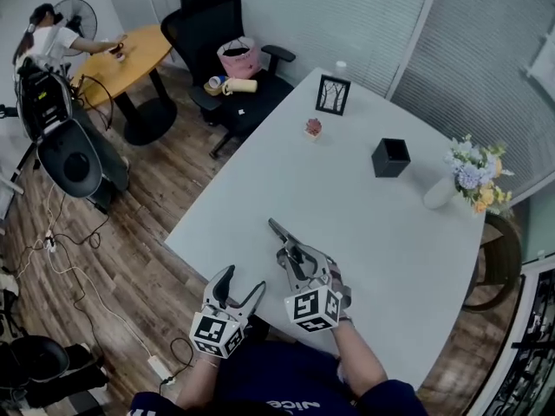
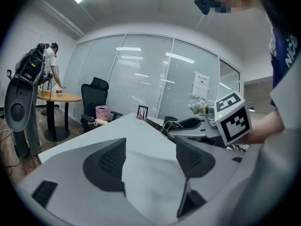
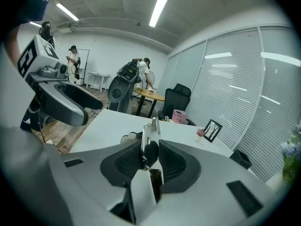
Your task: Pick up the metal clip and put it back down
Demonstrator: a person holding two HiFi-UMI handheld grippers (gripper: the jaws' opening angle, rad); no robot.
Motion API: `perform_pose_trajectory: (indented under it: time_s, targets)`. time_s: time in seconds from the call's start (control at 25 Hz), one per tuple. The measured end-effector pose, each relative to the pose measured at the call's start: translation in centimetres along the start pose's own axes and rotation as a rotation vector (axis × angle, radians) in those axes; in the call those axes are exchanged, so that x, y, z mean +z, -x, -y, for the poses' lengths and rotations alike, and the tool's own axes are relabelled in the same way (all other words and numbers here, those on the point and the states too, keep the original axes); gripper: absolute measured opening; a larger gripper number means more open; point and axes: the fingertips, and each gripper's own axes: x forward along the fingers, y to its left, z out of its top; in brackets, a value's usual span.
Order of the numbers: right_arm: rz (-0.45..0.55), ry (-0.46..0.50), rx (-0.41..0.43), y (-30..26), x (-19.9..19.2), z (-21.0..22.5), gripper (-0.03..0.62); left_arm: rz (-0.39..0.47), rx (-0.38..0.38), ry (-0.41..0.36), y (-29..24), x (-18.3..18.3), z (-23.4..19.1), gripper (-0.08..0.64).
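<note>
A: Metal clip (image 3: 149, 142), which tool has it?
B: It's in the right tool (image 3: 150, 160). The jaws are narrow and pinch the clip by one end, and the rest sticks out ahead of the pads.
A: And the left tool (image 2: 150, 157)?
B: Wide, nothing between its jaws. It hangs at the near edge of the bench (image 1: 364, 224), just beside the right one.
A: Is the clip off the bench?
B: Looks so to me. It seems to ride above the near part of the white top, not resting on it, so I'd count the pick-up as done.
A: What's left?
B: Lowering it and letting go. The bare top is right below. The frame (image 1: 333, 94), black box (image 1: 390, 157) and flowers (image 1: 473, 176) sit well apart from it at the far side
</note>
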Motion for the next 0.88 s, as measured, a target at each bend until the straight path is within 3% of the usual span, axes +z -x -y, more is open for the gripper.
perform_pose_trajectory:
  time_s: [0.4,0.88]
  targets:
    - [-0.182,0.04,0.015,-9.6,-2.0,0.2,0.112,-0.032,-0.056,-0.018,-0.9,1.6,-7.4,0.319]
    - [-0.324,0.135,0.04,-15.0,-4.4,-1.2,0.112,-0.052,-0.073,-0.004,0.5,1.0,-10.4,0.319]
